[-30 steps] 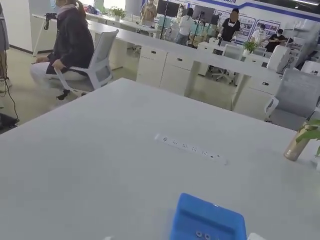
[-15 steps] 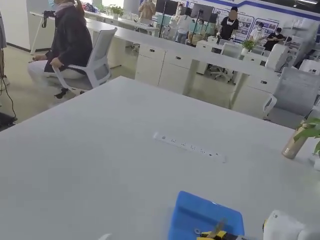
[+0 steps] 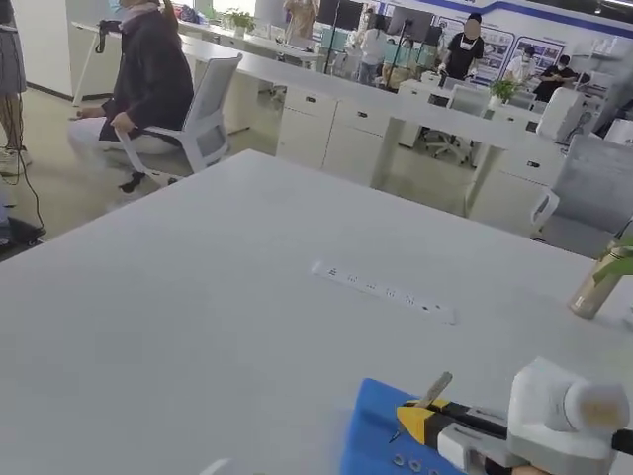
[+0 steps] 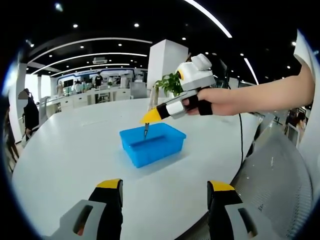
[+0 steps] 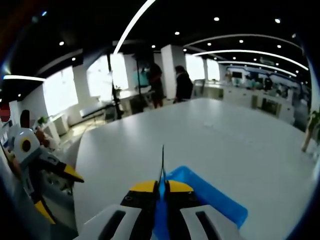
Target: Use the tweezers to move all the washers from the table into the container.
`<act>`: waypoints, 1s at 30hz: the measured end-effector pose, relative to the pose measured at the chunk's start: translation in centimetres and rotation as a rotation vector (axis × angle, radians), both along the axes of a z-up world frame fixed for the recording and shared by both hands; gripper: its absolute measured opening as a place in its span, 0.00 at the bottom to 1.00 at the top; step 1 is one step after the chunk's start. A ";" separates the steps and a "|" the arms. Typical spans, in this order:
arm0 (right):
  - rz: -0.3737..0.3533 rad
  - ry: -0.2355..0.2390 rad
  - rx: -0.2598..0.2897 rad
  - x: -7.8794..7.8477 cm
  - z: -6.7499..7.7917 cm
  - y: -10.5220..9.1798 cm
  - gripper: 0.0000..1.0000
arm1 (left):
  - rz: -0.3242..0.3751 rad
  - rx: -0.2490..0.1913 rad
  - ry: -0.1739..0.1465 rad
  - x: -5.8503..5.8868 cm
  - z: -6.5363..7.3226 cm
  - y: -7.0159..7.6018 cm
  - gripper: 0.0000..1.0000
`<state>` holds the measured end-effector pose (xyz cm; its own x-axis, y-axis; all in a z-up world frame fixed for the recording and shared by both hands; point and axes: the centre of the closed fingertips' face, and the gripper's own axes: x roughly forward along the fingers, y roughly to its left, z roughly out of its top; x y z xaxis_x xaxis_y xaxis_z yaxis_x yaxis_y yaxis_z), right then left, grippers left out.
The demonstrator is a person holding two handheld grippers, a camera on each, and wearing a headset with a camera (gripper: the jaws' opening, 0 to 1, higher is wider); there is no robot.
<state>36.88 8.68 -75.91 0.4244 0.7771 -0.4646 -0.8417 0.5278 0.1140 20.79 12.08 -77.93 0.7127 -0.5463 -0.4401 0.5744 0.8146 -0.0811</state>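
Since half a second ago the right gripper (image 3: 411,422) has come further in over the blue container (image 3: 368,432) at 6 o'clock in the head view. Its jaws are pinched narrow on the tweezers (image 5: 162,159). Washers (image 3: 406,462) lie inside the container. The left gripper (image 4: 165,186) is spread wide above the table (image 3: 198,297).

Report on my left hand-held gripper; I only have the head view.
Observer: The left hand-held gripper has its jaws wide apart with nothing between them. It faces the blue rectangular plastic container across the white table.
Operator: Check the right one's grip.
Observer: In its own view, the right hand-held gripper is shut on the thin metal tweezers.
Operator: Give me the tip's position.
Observer: From the left gripper view, the tweezers' tip points down over the container's open top.
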 end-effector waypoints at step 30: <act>-0.017 0.003 -0.008 -0.5 -0.8 -2.2 0.03 | -0.030 -0.003 0.039 -0.3 -0.6 -0.4 0.64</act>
<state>36.38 6.52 -76.76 0.4358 0.7663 -0.4720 -0.8322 0.5428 0.1128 20.44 11.64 -78.51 0.6782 -0.5685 -0.4657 0.5949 0.7967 -0.1062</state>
